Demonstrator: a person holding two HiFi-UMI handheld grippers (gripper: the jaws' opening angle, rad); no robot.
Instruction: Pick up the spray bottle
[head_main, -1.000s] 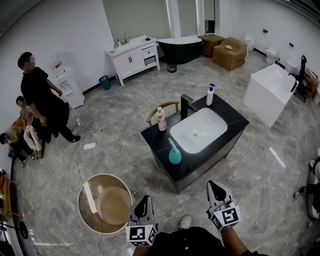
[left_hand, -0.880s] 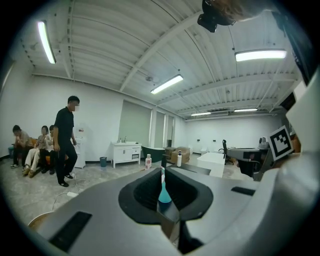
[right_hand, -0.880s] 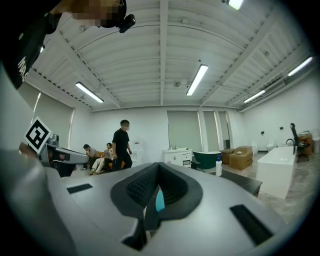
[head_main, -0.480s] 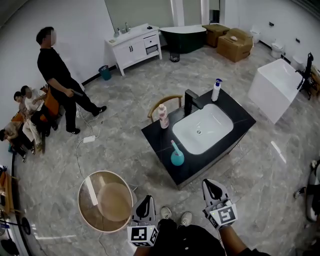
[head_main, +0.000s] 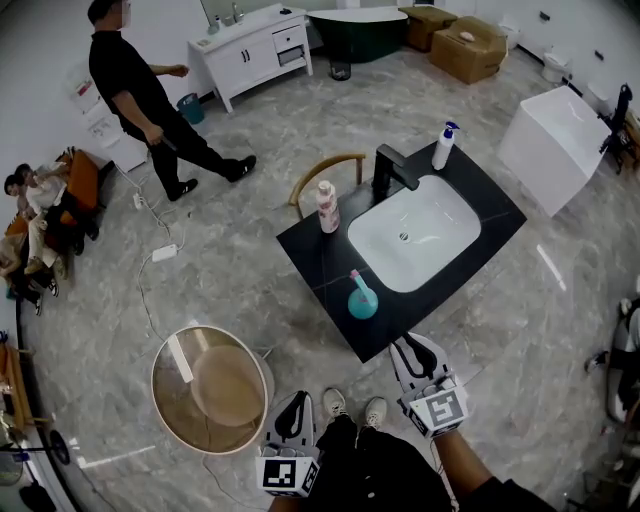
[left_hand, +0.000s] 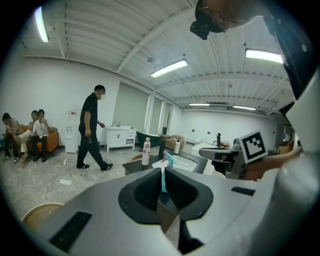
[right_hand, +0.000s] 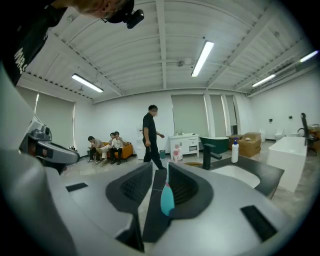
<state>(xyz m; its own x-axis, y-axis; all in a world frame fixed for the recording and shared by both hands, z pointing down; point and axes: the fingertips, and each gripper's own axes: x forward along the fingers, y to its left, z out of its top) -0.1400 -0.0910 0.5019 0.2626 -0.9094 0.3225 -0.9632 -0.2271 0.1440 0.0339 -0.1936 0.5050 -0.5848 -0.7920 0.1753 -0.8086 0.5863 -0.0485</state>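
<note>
The black counter (head_main: 310, 262) stands ahead of you. Your right gripper (head_main: 413, 347), just short of its near corner, has its jaws parting with nothing between them. Your left gripper (head_main: 294, 400), nearer and further left, shows only a thin slit, empty. The teal spray bottle (head_main: 362, 300) stands upright by the counter's near-left edge.
</note>
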